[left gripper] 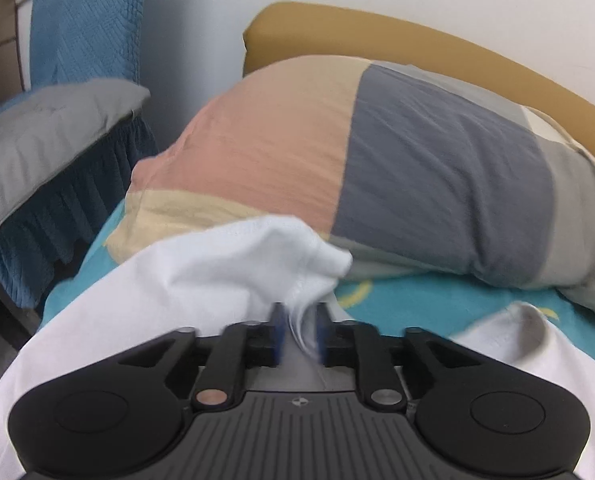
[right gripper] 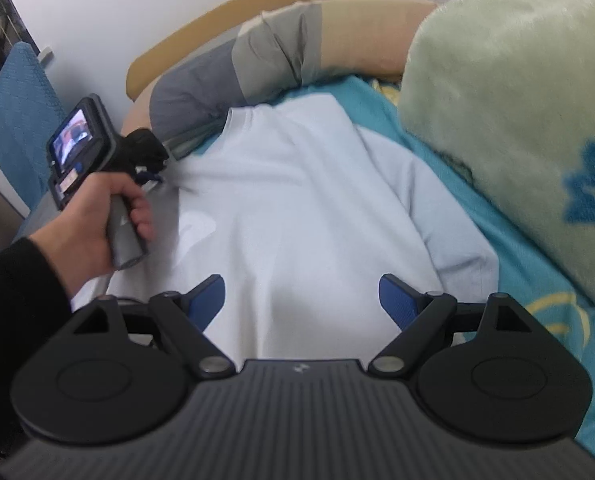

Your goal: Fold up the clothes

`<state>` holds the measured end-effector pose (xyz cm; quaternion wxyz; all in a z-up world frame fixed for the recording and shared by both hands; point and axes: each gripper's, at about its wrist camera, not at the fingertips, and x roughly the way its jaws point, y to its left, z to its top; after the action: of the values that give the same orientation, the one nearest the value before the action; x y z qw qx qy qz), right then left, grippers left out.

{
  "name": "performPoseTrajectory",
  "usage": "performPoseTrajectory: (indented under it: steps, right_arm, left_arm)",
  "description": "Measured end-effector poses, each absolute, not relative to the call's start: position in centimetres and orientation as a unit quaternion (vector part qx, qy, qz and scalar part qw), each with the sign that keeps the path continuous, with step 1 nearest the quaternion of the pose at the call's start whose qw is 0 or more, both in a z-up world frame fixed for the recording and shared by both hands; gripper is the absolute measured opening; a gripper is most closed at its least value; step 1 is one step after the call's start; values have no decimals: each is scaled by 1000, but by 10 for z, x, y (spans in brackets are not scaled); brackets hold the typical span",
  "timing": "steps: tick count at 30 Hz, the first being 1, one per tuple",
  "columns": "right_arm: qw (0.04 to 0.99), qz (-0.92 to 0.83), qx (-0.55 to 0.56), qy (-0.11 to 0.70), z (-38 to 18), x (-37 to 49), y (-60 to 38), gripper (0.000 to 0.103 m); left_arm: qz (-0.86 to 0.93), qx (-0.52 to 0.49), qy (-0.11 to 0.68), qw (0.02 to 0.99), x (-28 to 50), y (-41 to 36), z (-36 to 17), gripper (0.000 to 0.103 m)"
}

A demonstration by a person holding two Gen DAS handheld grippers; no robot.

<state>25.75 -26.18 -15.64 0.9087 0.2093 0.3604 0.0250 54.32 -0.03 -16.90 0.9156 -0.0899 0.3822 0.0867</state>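
Observation:
A white T-shirt lies spread on the teal bed sheet, collar toward the pillow. My left gripper is shut on a bunched fold of the shirt's left sleeve, lifted slightly. In the right wrist view the left gripper is at the shirt's left shoulder, held by a hand. My right gripper is open, its blue pads spread above the shirt's lower middle, holding nothing.
A colour-block pillow lies at the head of the bed against a mustard headboard. A green fleece blanket is piled on the right. A chair with a grey cushion and blue cover stands left of the bed.

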Motion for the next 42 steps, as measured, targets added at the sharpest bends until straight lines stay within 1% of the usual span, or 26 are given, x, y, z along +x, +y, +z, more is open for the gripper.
performPoseTrajectory:
  steps: [1,2,3,6,11,14,16,18,22,24,28,31,33,39,42]
  right_arm:
    - [911,25,209,355,-156,258,-263,85]
    - [913,25,209,351,-154,258,-263,85]
    - [914,24,210,346,-152,258,-263,85]
    - [918,26,215,332,-142,253,-263,85]
    - [935,33,179,304,-121,228,-255,85]
    - [937,39,167,304,-112,205,-254,85]
    - [937,40,161,307,-106,187,-255,85]
    - [935,33,163,312,-98,171,-257,85]
    - [931,18,166,323,-83,138,-261,85]
    - [931,9,172,322,-78,125,-262,85]
    - [928,-5,194,319,-72,103,-261,86]
    - [921,-6,218,324,-72,92,-255,86]
    - [917,-7,229,326,-71,86,-250,86]
    - [921,-5,206,331,-68,93,-223,85]
    - [920,-4,202,337,-69,95,-217,85]
  left_arm:
    - [76,-99,388,913,533,1,-161,40]
    - [64,-109,394,910,521,2,-152,50]
    - [51,-121,396,909,501,6,-141,55]
    - [12,-146,406,902,436,25,-110,61]
    - [-8,-178,447,876,300,80,-79,61]
    - [22,-200,513,835,235,124,-85,60]
    - [40,-208,564,798,205,149,-97,57]
    - [29,-195,583,788,191,161,-98,54]
    - [5,-169,616,769,163,186,-99,53]
    - [-23,-149,606,781,163,192,-85,52]
    - [-89,-149,566,806,160,209,-63,52]
    - [-154,-157,551,805,150,221,-63,52]
    - [-188,-168,541,802,138,231,-75,51]
    - [-231,-239,524,784,100,256,-139,51]
    - [-257,-258,519,773,88,245,-165,56]
